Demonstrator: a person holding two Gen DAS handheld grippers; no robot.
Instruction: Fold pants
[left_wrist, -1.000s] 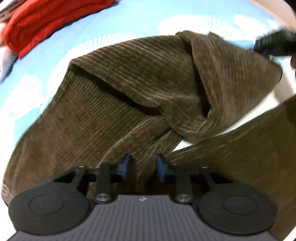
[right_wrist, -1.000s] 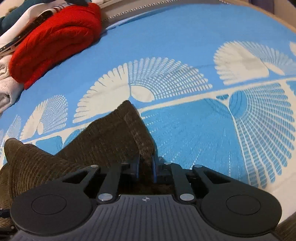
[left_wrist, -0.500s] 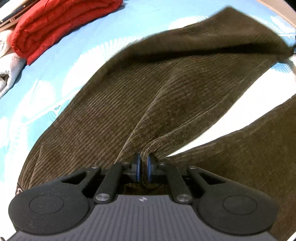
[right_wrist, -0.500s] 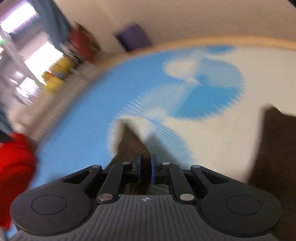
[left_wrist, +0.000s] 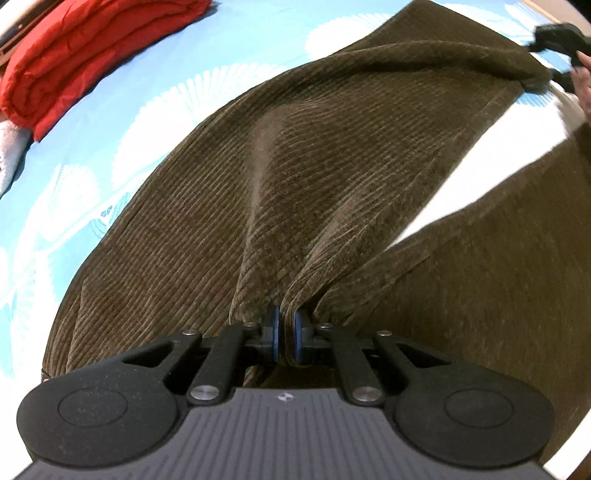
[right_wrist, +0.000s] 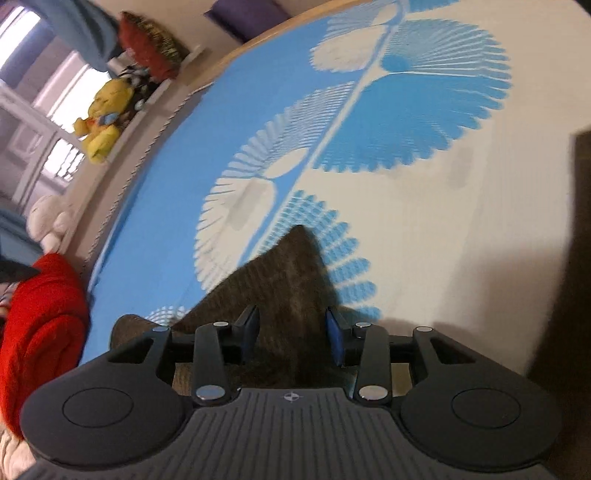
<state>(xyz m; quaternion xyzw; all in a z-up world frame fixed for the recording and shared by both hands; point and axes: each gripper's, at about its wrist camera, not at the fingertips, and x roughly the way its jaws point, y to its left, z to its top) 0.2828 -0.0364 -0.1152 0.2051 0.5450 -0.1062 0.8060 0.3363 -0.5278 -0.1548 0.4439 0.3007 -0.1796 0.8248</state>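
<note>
— What's just changed on your side?

— My right gripper (right_wrist: 291, 332) has just been opening. A moment ago its pads were pinched on the hem corner of the brown corduroy pants (left_wrist: 295, 177); now they stand well apart, with the corner of the cloth (right_wrist: 291, 295) lying between them on the bed and neither pad pressing on it. That leg, which was bunched and twisted a second ago, now lies drawn out long toward the far right of the blue-and-white bedsheet (left_wrist: 229, 40).

— And the left?

— My left gripper (left_wrist: 287, 325) closed within the last second and its narrow jaws are now pinched on a ridge of corduroy near the crotch, where the two legs part. The cloth fans away from that pinch in taut creases (I judge it is anchoring the garment while the leg was pulled straight).

— So where does that leave the folding?

— Early, I'd say. One leg is spread flat on the sheet, the other runs off to the near right (left_wrist: 498, 295), and no fold is laid yet. Letting go of the hem suggests the straightening of this leg is done.

— Any label or writing?

— None I can read. A small light patch shows at the near-left edge of the pants, too small to make out. A folded red garment (left_wrist: 81, 55) sits at the far left, plain.
</note>
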